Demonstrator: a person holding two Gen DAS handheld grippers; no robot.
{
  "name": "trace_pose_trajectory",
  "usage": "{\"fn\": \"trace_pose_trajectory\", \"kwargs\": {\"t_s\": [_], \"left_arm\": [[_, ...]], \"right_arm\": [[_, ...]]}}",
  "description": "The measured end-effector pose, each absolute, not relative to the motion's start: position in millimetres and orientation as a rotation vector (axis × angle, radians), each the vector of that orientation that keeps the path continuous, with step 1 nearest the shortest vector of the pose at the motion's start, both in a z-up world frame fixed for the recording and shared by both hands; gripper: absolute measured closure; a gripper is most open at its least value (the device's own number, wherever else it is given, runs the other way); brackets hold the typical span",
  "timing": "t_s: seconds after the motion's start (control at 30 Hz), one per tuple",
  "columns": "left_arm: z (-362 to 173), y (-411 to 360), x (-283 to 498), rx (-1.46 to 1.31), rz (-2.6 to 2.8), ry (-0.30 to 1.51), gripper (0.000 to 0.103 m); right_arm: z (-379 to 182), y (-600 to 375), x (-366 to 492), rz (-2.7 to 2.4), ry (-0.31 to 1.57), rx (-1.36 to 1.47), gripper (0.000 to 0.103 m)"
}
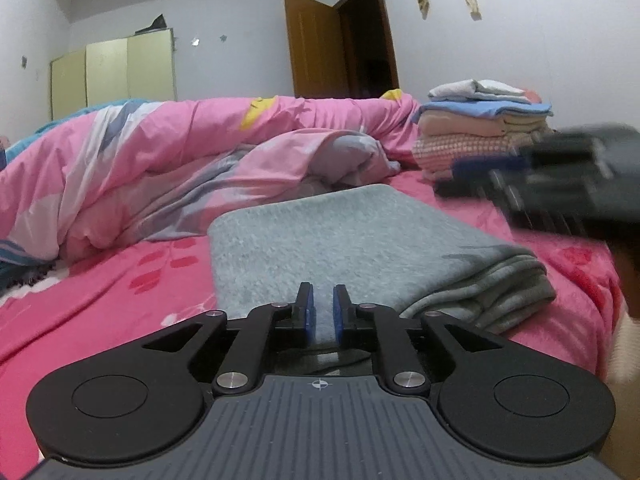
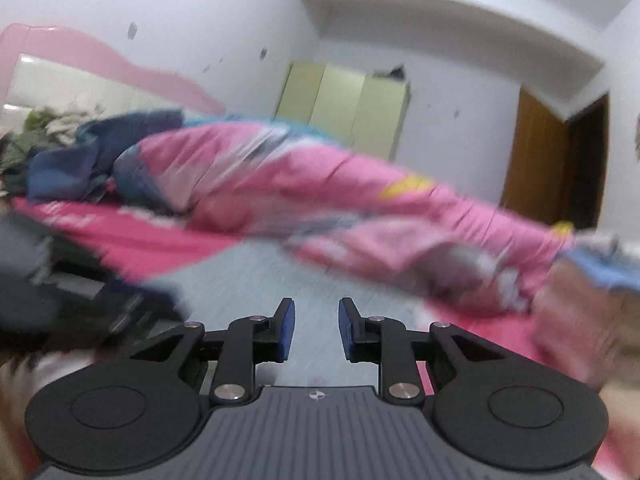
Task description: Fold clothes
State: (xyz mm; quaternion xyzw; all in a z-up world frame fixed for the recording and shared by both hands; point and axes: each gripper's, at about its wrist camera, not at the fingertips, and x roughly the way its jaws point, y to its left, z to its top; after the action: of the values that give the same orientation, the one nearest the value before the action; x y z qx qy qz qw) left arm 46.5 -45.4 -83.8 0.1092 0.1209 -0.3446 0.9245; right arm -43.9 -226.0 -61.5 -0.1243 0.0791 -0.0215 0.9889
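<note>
Left wrist: folded grey garment [image 1: 352, 240] on bed [image 1: 120, 304], no containers

Left gripper [image 1: 323, 304]: jaws a narrow slit apart, nothing between the pads, pointing slightly down toward the far side.
Right gripper [image 2: 316, 322]: jaws wider apart, empty, near level; blurred at right in left wrist view.

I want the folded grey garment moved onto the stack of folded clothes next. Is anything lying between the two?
Only the right gripper hovers over that gap. The pink sheet between the grey garment and the stack looks bare.
</note>
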Motion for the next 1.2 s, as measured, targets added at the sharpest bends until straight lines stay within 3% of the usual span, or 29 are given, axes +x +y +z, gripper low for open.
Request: {"fn": "trace_pose_trajectory", "kwargs": {"t_s": [0.1, 0.2, 0.43, 0.57, 0.8, 1.0, 1.2], "left_arm": [[-83, -46, 48, 0.222, -0.704, 0.252, 0.089], [-82, -46, 48, 0.225, -0.705, 0.255, 0.086], [-81, -43, 51, 0.215, -0.711, 0.267, 0.083], [-80, -42, 52, 0.208, -0.710, 0.273, 0.081], [-78, -40, 54, 0.206, -0.719, 0.292, 0.079], [-77, -38, 55, 0.199, -0.706, 0.301, 0.076], [-74, -32, 60, 0.170, -0.722, 0.327, 0.073]], "right_arm": [[-60, -254, -9, -0.092, 0.235, -0.184, 0.077], [-92, -279, 32, -0.049, 0.519, -0.091, 0.077], [-46, -297, 62, -0.010, 0.481, -0.048, 0.077], [-62, -315, 118, 0.006, 0.627, -0.031, 0.077], [-12, -283, 146, 0.178, 0.674, -0.034, 0.076], [-61, -237, 187, 0.318, 0.789, -0.008, 0.076], [-27, -230, 180, 0.350, 0.746, 0.003, 0.076]]}}
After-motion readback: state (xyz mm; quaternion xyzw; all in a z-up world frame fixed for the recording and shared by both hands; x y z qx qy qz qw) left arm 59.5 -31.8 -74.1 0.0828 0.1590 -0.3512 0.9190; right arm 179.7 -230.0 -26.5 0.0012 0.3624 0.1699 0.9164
